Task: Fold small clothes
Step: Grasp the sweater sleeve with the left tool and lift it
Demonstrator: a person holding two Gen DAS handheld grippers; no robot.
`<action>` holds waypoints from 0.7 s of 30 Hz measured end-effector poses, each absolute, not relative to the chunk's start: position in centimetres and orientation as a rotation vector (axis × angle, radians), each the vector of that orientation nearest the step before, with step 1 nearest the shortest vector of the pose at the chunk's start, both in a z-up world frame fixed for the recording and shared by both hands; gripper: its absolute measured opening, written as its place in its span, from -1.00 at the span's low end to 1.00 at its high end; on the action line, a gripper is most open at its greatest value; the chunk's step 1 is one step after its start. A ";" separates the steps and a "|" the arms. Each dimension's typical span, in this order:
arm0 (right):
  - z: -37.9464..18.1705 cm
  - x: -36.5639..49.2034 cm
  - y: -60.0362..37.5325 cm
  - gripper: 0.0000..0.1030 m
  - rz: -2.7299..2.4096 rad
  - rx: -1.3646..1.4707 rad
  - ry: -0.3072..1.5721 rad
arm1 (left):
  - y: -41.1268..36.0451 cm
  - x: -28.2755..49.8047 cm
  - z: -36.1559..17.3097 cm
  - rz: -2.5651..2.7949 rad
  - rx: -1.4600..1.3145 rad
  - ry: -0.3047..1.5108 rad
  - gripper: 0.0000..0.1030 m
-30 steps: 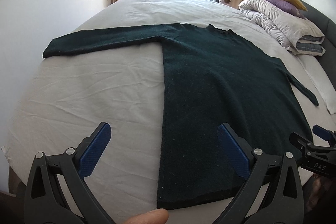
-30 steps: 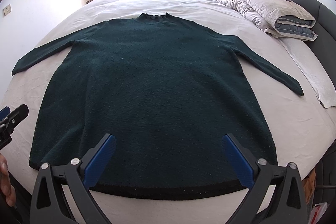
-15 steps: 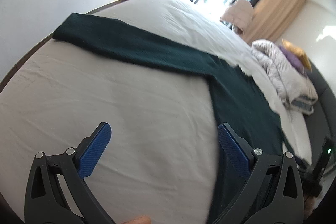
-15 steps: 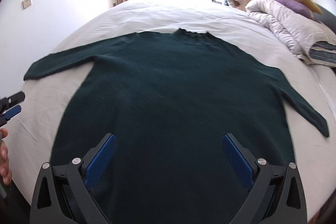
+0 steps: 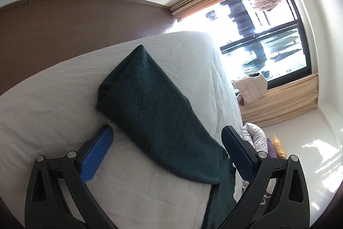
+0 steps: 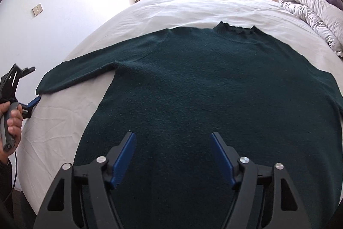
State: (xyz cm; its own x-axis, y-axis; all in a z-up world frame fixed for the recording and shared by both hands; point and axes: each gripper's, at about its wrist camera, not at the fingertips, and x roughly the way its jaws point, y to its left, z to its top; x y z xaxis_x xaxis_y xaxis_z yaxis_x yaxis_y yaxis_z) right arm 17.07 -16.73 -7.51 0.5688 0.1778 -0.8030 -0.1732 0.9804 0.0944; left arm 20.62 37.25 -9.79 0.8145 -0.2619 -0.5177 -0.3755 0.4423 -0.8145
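Right gripper [image 6: 173, 153]: black skeletal plastic frame with triangular cut-outs, silver round screws at pivots, blue textured finger pads [image 6: 125, 156]. Left gripper [image 5: 167, 150]: identical build, grey handle, thin black cable below. Dark sleeve cuff [image 6: 5, 166] at wrist.

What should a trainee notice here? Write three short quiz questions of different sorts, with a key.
1. True or false: the dark green sweater lies spread flat on the white bed sheet.
2. Which part of the sweater lies between the open fingers of the left tool? A) a sleeve B) the collar C) the bottom hem
3. Short answer: is the right tool gripping any fabric?

Key
1. True.
2. A.
3. No. Its jaws are closing over the sweater's body, but no fabric is pinched between them.
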 end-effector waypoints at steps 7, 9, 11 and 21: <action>-8.2 19.0 -17.5 0.24 0.215 0.055 0.952 | 38.2 24.3 -12.5 0.024 -1.239 0.684 -0.51; -8.3 19.6 -17.9 0.20 0.208 0.070 0.952 | 38.4 24.9 -13.0 0.043 -1.225 0.682 -0.68; -8.6 20.0 -18.3 0.11 0.205 0.076 0.956 | 37.8 25.2 -12.3 0.053 -1.180 0.678 -0.80; -9.9 21.1 -20.0 -0.10 0.231 0.146 0.975 | 23.4 30.7 0.7 -0.077 -0.678 0.619 -0.85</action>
